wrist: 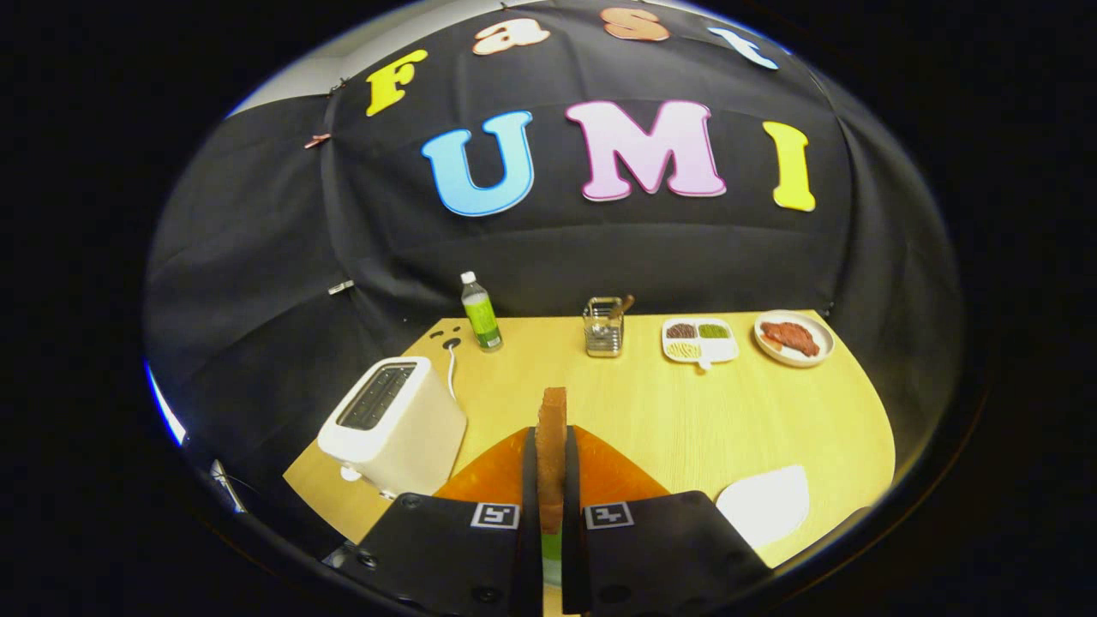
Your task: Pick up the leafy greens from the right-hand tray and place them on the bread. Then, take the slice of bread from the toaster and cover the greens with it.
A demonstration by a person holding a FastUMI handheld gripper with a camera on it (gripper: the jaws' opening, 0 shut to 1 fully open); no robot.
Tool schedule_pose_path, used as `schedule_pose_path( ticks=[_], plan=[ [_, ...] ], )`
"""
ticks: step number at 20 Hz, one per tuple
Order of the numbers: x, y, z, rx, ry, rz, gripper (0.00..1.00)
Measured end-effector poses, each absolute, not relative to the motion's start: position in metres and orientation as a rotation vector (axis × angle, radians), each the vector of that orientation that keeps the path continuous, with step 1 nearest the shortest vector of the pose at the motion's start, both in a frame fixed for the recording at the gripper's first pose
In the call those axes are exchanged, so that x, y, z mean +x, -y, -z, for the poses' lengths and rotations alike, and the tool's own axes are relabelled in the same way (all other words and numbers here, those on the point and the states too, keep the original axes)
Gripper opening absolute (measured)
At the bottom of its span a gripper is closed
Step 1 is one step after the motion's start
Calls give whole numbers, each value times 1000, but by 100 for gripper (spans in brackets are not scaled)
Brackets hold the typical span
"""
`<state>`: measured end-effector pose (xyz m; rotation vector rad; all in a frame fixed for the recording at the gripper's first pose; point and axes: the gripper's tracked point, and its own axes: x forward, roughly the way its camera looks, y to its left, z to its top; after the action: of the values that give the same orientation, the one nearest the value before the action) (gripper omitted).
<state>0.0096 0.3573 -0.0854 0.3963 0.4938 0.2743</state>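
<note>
Gripper view, read left to right across the wooden counter (686, 420). At far left I see the white toaster (392, 426), its top slots dark, with a white cord (451, 370) running from behind it toward the counter's back edge. Just beyond the cord stands a bottle (480, 312) with a white cap and green label, upright against the booth wall. At centre my gripper (552, 467) is clenched on a slice of bread (553, 428): the slice stands on edge between the two fingers, both pressing its faces, and its browned top edge rises above the fingertips. Beneath and on either side of the fingers lies an orange board (613, 471); a small patch of green (553, 548) shows low in the gap between the fingers, too little for me to identify. Beyond the bread, near the back of the counter, is a metal utensil holder (603, 328) with a handle leaning out. To its right sits a white divided tray (699, 340) holding brown, green and pale yellow portions in separate compartments, then a round white plate (794, 338) carrying reddish meat slices. Nearer me, right of the fingers, a white napkin-like sheet (764, 504) lies flat on the counter.
</note>
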Motion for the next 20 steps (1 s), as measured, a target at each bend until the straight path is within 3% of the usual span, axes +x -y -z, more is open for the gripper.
schedule_pose_path(
  ticks=[8,13,20],
  plan=[
    [0,-388,147,655,-579,-210,13],
    [-6,-358,204,568,-639,-108,13],
    [-8,-346,256,426,-723,-93,13]
  ],
)
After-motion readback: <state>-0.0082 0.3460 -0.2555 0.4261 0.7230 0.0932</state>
